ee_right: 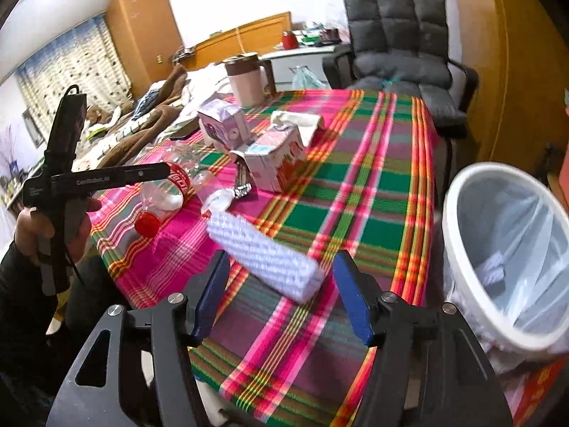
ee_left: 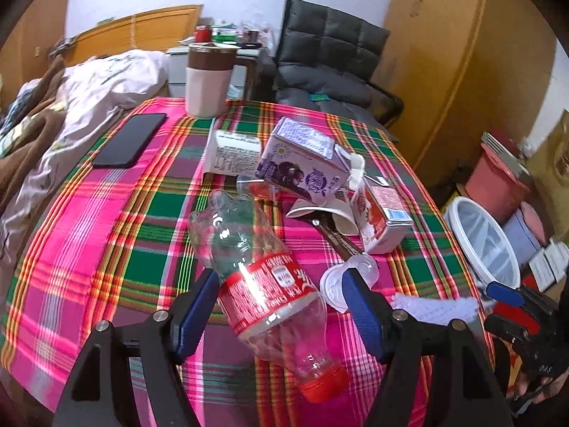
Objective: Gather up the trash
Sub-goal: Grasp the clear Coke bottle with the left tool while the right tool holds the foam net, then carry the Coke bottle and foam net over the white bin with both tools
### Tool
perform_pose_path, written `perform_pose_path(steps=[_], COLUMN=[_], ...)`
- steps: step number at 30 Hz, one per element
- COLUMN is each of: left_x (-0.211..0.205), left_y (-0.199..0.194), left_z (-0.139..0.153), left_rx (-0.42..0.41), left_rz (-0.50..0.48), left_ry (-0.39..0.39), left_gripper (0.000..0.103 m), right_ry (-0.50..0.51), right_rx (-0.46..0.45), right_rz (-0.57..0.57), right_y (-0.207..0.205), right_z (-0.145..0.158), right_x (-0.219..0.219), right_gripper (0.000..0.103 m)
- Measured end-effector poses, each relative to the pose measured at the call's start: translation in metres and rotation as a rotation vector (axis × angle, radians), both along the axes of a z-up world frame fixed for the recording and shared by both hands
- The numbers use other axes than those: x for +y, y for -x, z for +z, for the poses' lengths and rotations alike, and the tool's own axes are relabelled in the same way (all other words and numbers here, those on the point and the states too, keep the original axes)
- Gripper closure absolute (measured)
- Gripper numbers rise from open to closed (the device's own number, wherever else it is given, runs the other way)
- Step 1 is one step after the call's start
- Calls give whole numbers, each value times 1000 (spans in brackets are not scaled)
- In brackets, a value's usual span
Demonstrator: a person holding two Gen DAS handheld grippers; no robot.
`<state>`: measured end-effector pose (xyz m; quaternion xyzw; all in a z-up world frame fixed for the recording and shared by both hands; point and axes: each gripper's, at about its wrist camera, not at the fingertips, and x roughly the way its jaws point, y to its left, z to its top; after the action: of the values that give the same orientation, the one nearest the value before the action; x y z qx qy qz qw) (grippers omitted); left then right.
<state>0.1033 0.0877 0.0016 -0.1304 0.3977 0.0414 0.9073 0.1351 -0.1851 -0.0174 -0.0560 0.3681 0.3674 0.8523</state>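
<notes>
A plaid-covered counter [ee_left: 117, 213] fills a cluttered bedroom. From the left wrist, the left tongs [ee_left: 281, 313] gape around the crushed bottle [ee_left: 263, 284], not yet pinching; squeeze mid-label so it won't slip. From the right wrist, the right tongs [ee_right: 281, 295] hang open and empty above the white foam block [ee_right: 266, 259], bin [ee_right: 458, 213] near right.

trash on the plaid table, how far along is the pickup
Early. Done: the lined bin holds something pale at the bottom. In hand: nothing gripped; the open left gripper straddles the plastic bottle, the open right gripper frames the white foam piece. Left: purple carton, pink carton, paper cup, plastic lid.
</notes>
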Motion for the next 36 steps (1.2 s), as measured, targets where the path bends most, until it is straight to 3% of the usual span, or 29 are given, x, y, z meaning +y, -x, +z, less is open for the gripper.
perform_pose_path(steps=[9,11,12,15,18,36], left_x=[0,5,7,14,18,-16], left_y=[3,7,9,16,23,48], left_z=[-14,-14,-15,-15,-15,6], left_rx=[4,-2,-4,-12,-17,-108], left_rz=[111,130,139,160,171,63], left_ry=[-50,-45,-41,-28,-17,-46], left_gripper=[34,35,35,35,35,39], right_ry=[155,150,146,134,127,41], right_rx=[-23,-15,-11,-8,-14,-19], right_rz=[103,109,109,89,64,-55], right_y=[-8,-5,-4,1,6,12], right_z=[-21,-22,-22,-21,-19,-4], right_x=[32,31,31,27,23,11], right_gripper=[41,48,58,72,80,85])
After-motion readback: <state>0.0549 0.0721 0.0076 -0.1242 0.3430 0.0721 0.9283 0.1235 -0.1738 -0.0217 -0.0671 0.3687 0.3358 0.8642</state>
